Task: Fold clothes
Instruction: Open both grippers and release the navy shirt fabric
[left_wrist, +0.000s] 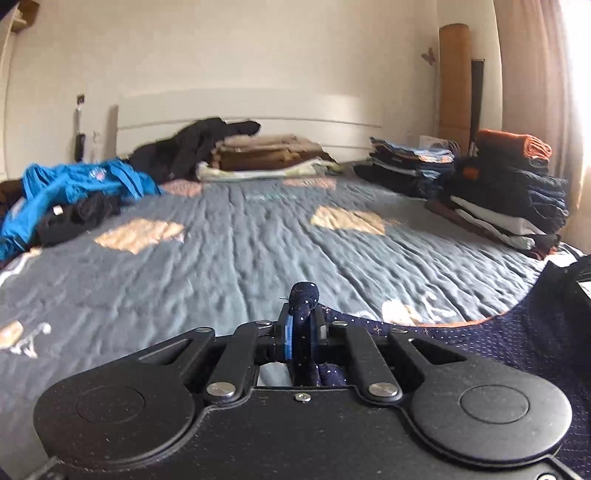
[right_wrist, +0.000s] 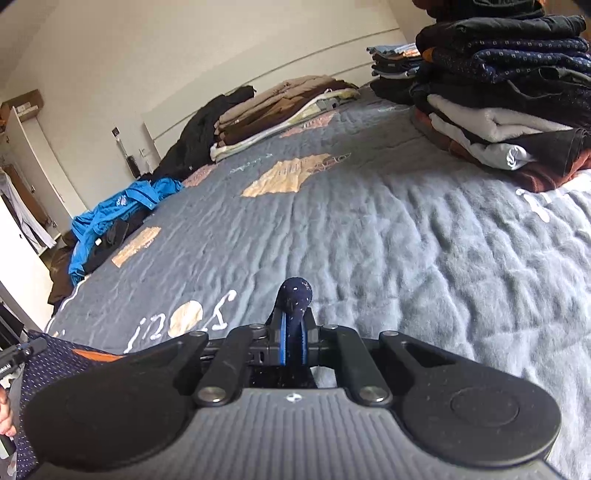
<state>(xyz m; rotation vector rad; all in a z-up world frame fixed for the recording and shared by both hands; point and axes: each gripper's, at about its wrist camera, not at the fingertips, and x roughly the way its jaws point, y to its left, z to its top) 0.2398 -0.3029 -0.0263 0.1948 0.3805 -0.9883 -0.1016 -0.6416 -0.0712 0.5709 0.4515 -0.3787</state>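
A navy garment with small white dots hangs over the near end of the bed, stretched between both grippers. My left gripper is shut on a bunched corner of it that pokes up between the blue pads. My right gripper is shut on another bunched corner, and the rest of the navy garment trails off to the lower left with an orange lining edge showing. Both grippers sit low over the grey-blue bedspread.
A heap of unfolded clothes, a blue shirt among them, lies at the bed's left edge. A dark jacket and folded brown blankets sit by the headboard. Tall stacks of folded clothes stand along the right side.
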